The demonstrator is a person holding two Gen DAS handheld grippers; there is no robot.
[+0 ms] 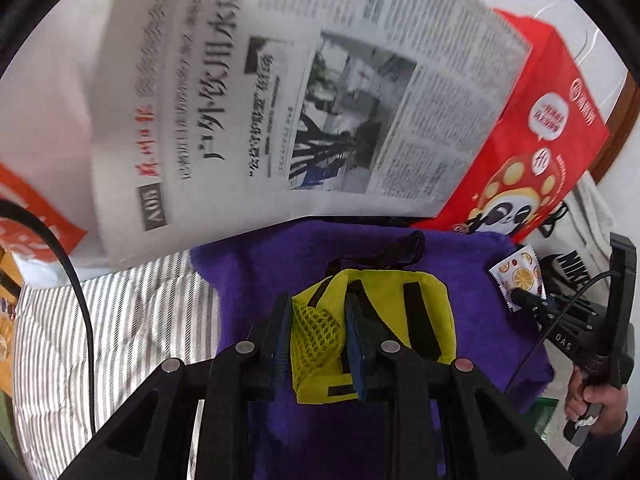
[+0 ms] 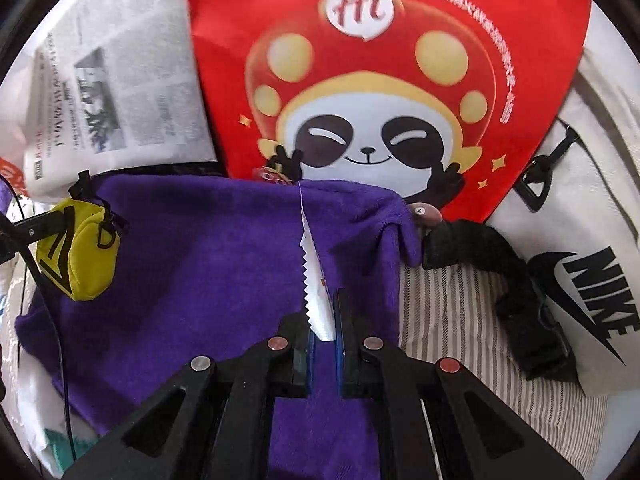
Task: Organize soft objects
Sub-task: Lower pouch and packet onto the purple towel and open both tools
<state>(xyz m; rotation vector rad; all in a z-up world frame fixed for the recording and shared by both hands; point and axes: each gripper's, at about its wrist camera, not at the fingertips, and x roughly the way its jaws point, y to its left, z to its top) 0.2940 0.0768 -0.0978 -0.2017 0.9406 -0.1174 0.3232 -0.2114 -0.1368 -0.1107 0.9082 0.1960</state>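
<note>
A purple towel (image 1: 472,312) lies spread on the striped bedding (image 1: 132,312); it also shows in the right wrist view (image 2: 200,280). My left gripper (image 1: 318,312) is shut on a small yellow pouch (image 1: 384,312) with black straps, held over the towel. The pouch appears at the left of the right wrist view (image 2: 80,256). My right gripper (image 2: 323,320) is shut on a thin white sachet (image 2: 316,304), held edge-on above the towel. The sachet's fruit print shows in the left wrist view (image 1: 518,276).
A newspaper (image 1: 280,92) and a red panda-print bag (image 2: 380,80) stand behind the towel. A white Nike bag (image 2: 592,240) with a black strap (image 2: 500,280) lies at the right. An orange package (image 1: 28,216) sits at the left edge.
</note>
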